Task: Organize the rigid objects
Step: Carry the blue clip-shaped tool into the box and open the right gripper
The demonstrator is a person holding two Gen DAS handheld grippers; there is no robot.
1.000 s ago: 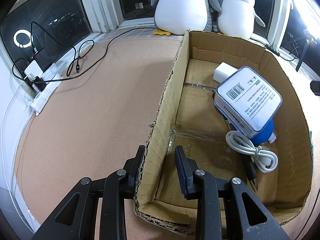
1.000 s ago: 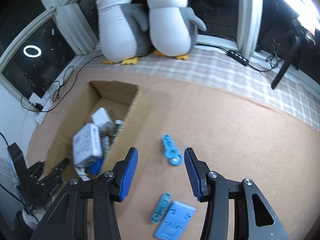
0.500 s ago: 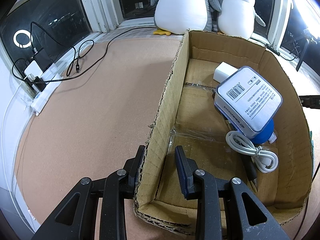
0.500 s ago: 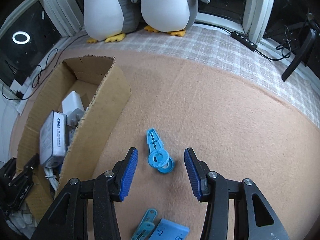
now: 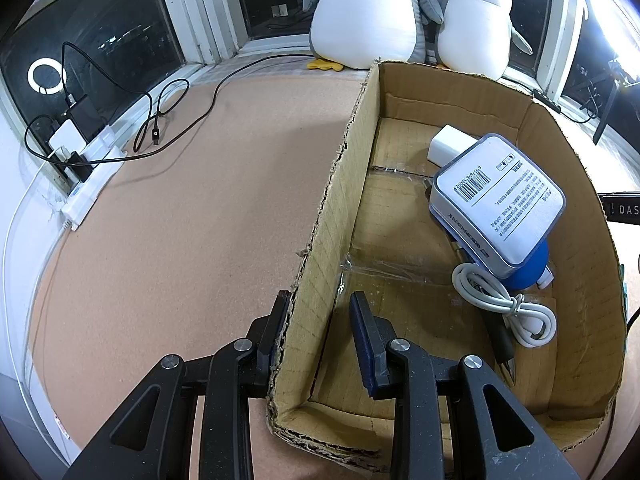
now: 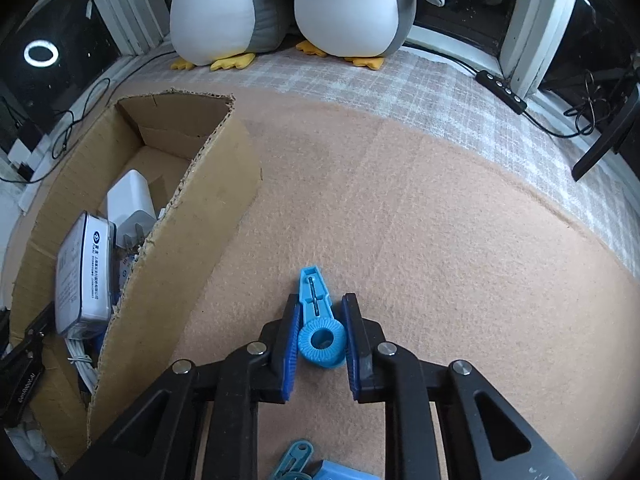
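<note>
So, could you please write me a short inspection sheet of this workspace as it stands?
Surface: tan felt mat.
Job's things: blue ring piece on the mat; cardboard box holding white labelled case, white charger, coiled white cable.
Clutter: more blue pieces at the near edge.
Grippers: left tool straddles the box wall; right tool around the ring piece.
Cables: black leads by the window.
Surroundings: two plush penguins.

Can't really tell if the right gripper (image 6: pixel 319 340) pads actually touch the blue ring piece (image 6: pixel 319 320) or just sit beside it. Two more blue bits (image 6: pixel 320 466) get chopped off by the bottom edge. In the cardboard box (image 5: pixel 332 200), the labelled case (image 5: pixel 498 196) hides most of the white charger (image 5: pixel 444 145) and a blue thing (image 5: pixel 528 266) under it.
</note>
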